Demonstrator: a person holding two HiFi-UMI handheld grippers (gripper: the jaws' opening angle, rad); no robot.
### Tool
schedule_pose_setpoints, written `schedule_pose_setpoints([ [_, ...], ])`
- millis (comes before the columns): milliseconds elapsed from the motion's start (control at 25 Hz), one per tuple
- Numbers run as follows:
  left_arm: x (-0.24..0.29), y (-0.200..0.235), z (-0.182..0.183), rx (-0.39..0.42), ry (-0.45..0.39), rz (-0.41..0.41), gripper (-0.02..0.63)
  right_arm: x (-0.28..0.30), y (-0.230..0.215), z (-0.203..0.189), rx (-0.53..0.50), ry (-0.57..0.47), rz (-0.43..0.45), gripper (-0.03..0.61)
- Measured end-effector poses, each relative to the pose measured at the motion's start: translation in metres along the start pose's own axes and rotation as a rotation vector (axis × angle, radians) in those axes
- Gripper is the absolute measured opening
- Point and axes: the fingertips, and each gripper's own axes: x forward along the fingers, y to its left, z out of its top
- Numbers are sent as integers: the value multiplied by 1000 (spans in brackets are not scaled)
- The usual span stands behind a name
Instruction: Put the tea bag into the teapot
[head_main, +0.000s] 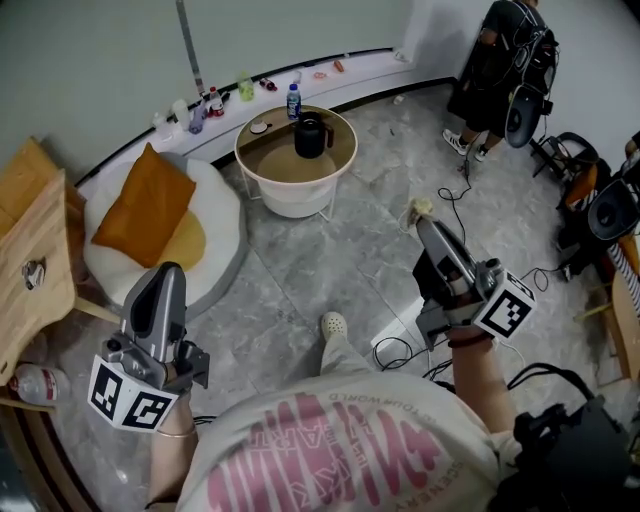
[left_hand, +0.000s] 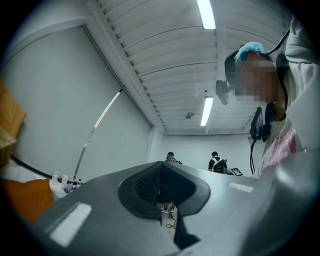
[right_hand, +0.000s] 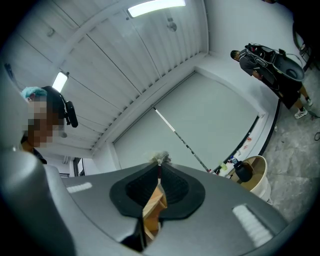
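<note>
A black teapot (head_main: 312, 135) stands on a round wooden-topped table (head_main: 268, 164) across the room; the right gripper view also shows the teapot (right_hand: 243, 171), small, at the far right. My right gripper (head_main: 428, 222) is held up at waist height, far from the table. It is shut on a pale tea bag (head_main: 420, 209) that sticks out past its tips. In its own view the right gripper (right_hand: 159, 167) pinches the tea bag (right_hand: 160, 158) between closed pads. My left gripper (head_main: 170, 268) points upward, also far from the teapot. The left gripper (left_hand: 161, 165) is shut with nothing in it.
An orange cushion (head_main: 145, 205) lies on a white pouf (head_main: 222, 235) left of the table. Wooden furniture (head_main: 35, 260) stands at the far left. Bottles (head_main: 200, 108) line the curved wall ledge. A person (head_main: 500, 70) stands at the back right; cables (head_main: 400, 350) trail over the floor.
</note>
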Motion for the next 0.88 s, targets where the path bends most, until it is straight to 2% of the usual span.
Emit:
schedule_pose_setpoints([
  [240,56,26,-1,-1,11,32,18,39,-42,32,17,-4,45,18],
  [440,114,39,10,77,-10,14,18,69,-91,58,22,-20,64,18],
  [760,192,62,-8,91,4,47,18,125,-162,105,30,13,115,18],
  [880,207,65,-16,110,-2,56,18,136,-182,109,12,31,130,18],
])
